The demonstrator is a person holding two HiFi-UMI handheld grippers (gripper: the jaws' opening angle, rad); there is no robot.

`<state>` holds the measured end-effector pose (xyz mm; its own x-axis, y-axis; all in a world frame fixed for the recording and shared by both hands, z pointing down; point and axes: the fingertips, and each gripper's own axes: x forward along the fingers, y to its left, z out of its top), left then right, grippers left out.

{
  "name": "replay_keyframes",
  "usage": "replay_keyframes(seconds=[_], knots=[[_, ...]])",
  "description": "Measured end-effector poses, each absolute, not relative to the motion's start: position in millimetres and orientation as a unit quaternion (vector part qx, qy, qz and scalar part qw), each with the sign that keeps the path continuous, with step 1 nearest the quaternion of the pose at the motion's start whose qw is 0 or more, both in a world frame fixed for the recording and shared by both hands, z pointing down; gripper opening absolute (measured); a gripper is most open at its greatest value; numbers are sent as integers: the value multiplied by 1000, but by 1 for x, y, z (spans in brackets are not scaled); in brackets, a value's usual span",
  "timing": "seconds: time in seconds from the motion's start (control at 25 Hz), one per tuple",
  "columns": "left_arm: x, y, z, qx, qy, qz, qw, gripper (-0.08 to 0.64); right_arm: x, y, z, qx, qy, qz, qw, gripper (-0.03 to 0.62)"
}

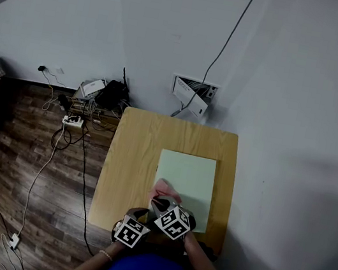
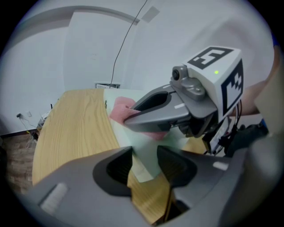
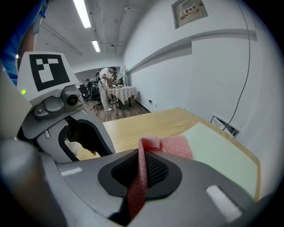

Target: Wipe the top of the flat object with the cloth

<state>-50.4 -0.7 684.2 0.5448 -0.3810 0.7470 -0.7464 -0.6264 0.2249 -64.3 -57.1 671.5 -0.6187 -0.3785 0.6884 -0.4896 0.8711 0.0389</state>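
A pale green flat sheet [image 1: 191, 174] lies on the right half of a wooden table [image 1: 132, 157]. A pink cloth [image 1: 163, 187] rests bunched on the sheet's near left part. My right gripper [image 3: 143, 170] is shut on the cloth [image 3: 166, 146], a fold of it pinched between the jaws. In the left gripper view the right gripper [image 2: 133, 116] crosses over the sheet with the cloth [image 2: 119, 108] at its tip. My left gripper [image 2: 145, 162] is open at the sheet's near left corner [image 2: 144, 155], which shows between its pads. Both marker cubes sit close together at the table's near edge.
Left of the table, cables, a power strip [image 1: 73, 121] and small black devices [image 1: 108, 93] lie on the wooden floor. A wall box [image 1: 192, 93] sits behind the table, with a cable running up the wall. Far off, a person [image 3: 105, 88] stands at another table.
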Motion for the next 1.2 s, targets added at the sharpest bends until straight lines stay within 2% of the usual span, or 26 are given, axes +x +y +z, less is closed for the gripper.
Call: replay_keyframes(seconds=[1.2], knots=[[-52, 0, 685, 833, -338, 330, 288, 179, 26, -62, 677, 325, -859, 128, 375, 21]])
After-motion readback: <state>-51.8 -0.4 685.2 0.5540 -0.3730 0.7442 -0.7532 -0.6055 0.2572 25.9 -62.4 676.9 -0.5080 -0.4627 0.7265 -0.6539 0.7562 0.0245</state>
